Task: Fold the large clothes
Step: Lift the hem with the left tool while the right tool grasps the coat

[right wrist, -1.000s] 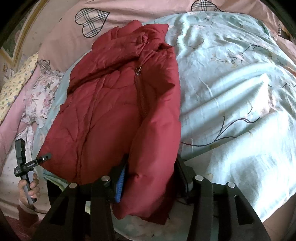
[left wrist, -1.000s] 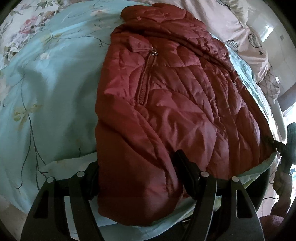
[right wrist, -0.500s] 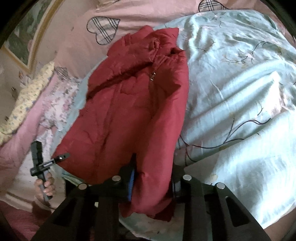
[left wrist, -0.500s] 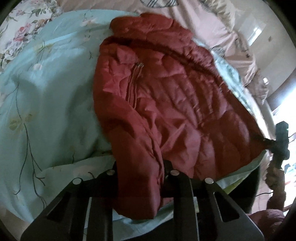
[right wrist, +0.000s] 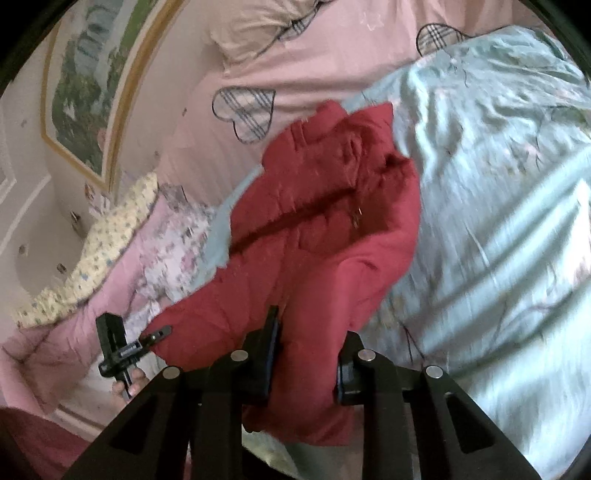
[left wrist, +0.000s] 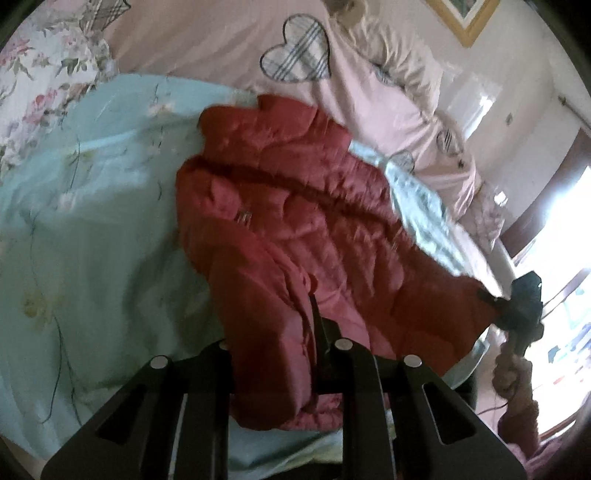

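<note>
A large dark red quilted jacket [left wrist: 303, 221] lies on a light blue floral bedspread [left wrist: 85, 229], collar toward the pillows. My left gripper [left wrist: 273, 354] is shut on one bottom corner of the jacket, which bunches between its fingers. My right gripper [right wrist: 306, 369] is shut on the other bottom corner of the jacket [right wrist: 325, 229] and lifts it off the bedspread [right wrist: 509, 206]. Each gripper also shows in the other's view, the right one [left wrist: 491, 299] pinching the hem at the right, the left one [right wrist: 159, 334] at the left.
A pink cover with plaid hearts [left wrist: 295, 62] and pillows [right wrist: 258, 33] lie at the head of the bed. A floral pillow [left wrist: 40, 81] sits at the far left. A framed picture [right wrist: 85, 96] hangs on the wall. A bright window [left wrist: 569, 302] is at the right.
Both grippers closed on the jacket's bottom corners and rose, lifting the hem off the bed. The views tilted up toward the pillows and wall.
</note>
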Tool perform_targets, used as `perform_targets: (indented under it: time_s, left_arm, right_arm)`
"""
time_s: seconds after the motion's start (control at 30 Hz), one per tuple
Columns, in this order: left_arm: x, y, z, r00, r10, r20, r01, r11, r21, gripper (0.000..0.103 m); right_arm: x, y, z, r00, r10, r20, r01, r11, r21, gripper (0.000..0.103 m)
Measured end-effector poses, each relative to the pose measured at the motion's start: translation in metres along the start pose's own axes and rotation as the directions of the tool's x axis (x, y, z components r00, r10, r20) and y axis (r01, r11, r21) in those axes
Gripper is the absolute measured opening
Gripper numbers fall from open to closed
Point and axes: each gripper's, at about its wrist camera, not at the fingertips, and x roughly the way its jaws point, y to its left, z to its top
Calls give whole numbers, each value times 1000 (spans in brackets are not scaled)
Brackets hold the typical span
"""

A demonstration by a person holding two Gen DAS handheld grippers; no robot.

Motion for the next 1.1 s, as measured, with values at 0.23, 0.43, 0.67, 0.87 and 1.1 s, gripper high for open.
perform_targets:
  time_s: [0.23,0.43,0.67,0.87,1.1]
  left_arm:
    - [6,-5,36,998,-1,62,2,1000,-20,16]
    - [11,0,68,993,31,116,-24,998,-58,16]
    - [30,-1,103,986,83,143,-75,995,-59,16]
    - [51,4,129,979,120,164,-105,990,-96,16]
    - [80,10,153,974,156,166,-137,983,-122,16]
  right_arm:
    - [12,1,36,997,-10,76,11,1000,-1,22]
    - [21,-2,71,992,-32,125,31,999,8,22]
    - [40,5,107,984,-78,162,83,996,-25,22]
    - [60,4,132,976,-106,191,114,993,-31,22]
    - [88,-3,153,967,-130,219,140,990,-32,22]
